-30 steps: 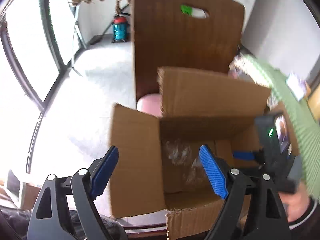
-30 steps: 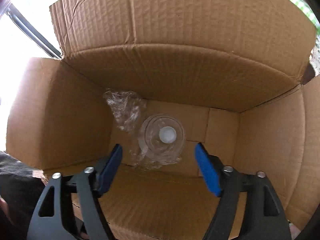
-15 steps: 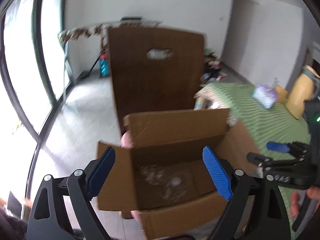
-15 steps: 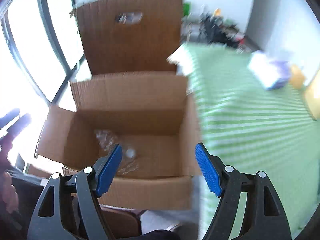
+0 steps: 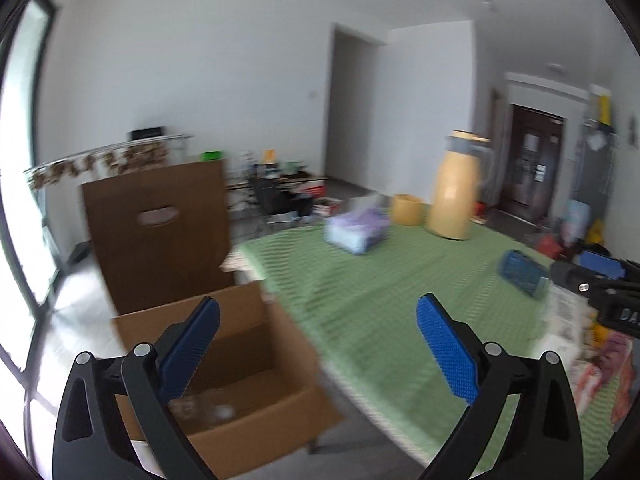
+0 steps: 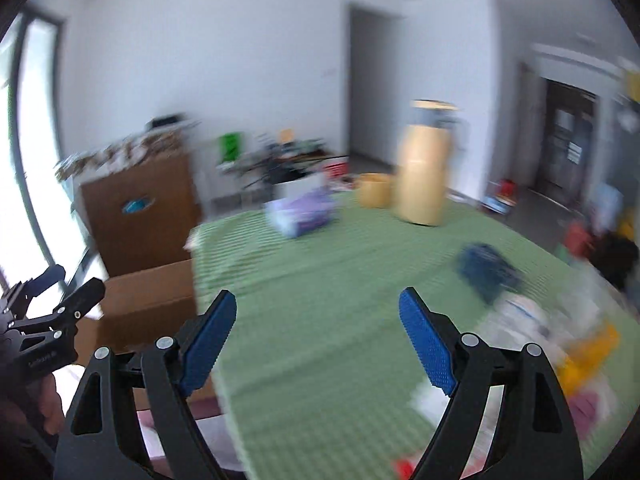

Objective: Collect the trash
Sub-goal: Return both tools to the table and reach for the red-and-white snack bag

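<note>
An open cardboard box (image 5: pixel 256 408) stands left of the green-covered table (image 5: pixel 380 292); clear plastic trash (image 5: pixel 208 410) lies on its floor. The box's edge shows in the right wrist view (image 6: pixel 148 300). My left gripper (image 5: pixel 318 354) is open and empty, above the box's right side and the table edge. My right gripper (image 6: pixel 316 340) is open and empty over the table (image 6: pixel 320 272). Blurred wrappers (image 6: pixel 532 320) and yellow and pink scraps (image 6: pixel 588 348) lie at the table's right. A dark blue item (image 6: pixel 486 272) lies there too, also in the left wrist view (image 5: pixel 522 274).
A tall tan jug (image 5: pixel 454 192), a small yellow cup (image 5: pixel 406 208) and a purple-white tissue pack (image 5: pixel 356 230) stand at the table's far side. A brown chair back (image 5: pixel 160 232) rises behind the box. Windows are at the left, doorways at the back.
Both grippers have lifted out of the box and swung right toward the table. The view now shows the table top instead of the box's inside. Both stay open and empty.
</note>
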The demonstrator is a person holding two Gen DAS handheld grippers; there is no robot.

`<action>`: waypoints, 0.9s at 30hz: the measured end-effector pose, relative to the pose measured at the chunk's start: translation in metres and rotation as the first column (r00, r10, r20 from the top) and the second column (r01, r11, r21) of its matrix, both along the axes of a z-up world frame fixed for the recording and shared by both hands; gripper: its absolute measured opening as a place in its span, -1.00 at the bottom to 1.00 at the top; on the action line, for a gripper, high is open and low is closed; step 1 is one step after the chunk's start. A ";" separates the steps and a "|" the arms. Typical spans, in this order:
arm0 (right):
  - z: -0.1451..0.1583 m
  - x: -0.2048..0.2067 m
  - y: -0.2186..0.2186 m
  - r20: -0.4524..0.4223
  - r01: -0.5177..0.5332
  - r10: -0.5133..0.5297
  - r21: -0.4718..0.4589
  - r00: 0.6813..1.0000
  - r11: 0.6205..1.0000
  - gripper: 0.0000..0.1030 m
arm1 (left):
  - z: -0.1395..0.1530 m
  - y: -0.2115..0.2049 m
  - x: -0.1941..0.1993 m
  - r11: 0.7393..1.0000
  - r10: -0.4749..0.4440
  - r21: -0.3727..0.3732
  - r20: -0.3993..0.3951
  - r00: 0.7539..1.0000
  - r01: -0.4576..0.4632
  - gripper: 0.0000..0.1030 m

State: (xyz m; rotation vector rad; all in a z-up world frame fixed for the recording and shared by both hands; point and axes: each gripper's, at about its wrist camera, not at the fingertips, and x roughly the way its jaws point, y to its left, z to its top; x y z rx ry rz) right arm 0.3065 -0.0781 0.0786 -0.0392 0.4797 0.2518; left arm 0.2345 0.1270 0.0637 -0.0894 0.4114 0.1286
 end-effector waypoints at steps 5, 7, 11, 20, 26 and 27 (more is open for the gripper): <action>-0.001 -0.053 -0.105 0.031 0.242 -0.242 0.001 0.970 0.970 0.60 | 0.005 -0.085 0.008 0.987 -0.157 -0.027 0.010 0.988 0.157 0.85; -0.005 -0.074 -0.145 0.026 0.335 -0.334 -0.010 0.942 0.942 0.65 | 0.005 -0.122 0.007 0.974 -0.227 -0.025 0.006 0.974 0.227 0.85; -0.017 -0.114 -0.219 -0.010 0.477 -0.477 -0.005 0.879 0.879 0.65 | -0.003 -0.182 0.006 0.939 -0.343 -0.011 -0.017 0.939 0.343 0.86; -0.050 -0.170 -0.298 -0.118 0.620 -0.612 0.054 0.782 0.783 0.65 | -0.074 -0.297 0.014 0.766 -0.627 -0.020 -0.249 0.738 0.643 0.86; -0.062 -0.170 -0.305 -0.160 0.609 -0.597 0.041 0.786 0.792 0.65 | -0.130 -0.339 0.035 0.719 -0.616 0.071 -0.394 0.682 0.691 0.86; -0.064 -0.169 -0.306 -0.166 0.605 -0.592 0.039 0.788 0.795 0.65 | -0.136 -0.341 0.041 0.720 -0.609 0.067 -0.416 0.675 0.691 0.86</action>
